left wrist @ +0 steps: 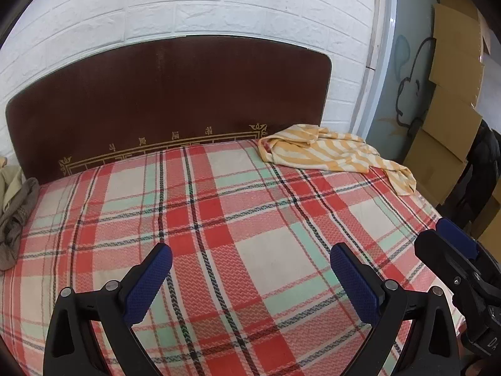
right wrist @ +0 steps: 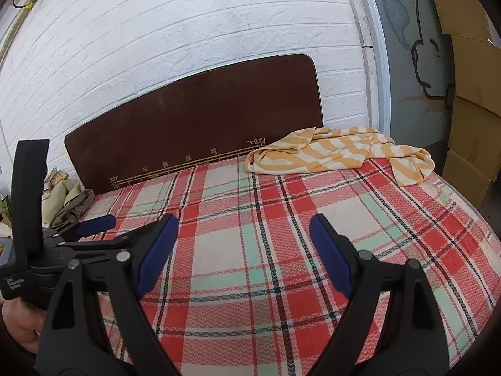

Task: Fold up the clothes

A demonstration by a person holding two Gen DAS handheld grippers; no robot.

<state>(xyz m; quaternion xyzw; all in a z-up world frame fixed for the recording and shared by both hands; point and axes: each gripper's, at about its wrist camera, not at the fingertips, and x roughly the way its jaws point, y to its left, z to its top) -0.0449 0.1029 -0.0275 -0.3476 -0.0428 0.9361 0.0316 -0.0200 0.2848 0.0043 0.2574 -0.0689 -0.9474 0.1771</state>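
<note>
Both tongs gape, empty; striped garment (left wrist: 332,150) crumpled, shape unclear.

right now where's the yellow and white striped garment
The crumpled yellow-and-white striped garment lies on the plaid bed's far right corner, against the dark brown headboard.

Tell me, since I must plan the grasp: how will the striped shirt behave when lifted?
The shirt lies crumpled in soft folds, so it will likely droop and unfurl. It looks thin, probably light. One end trails toward the bed edge, so it may drag.
</note>
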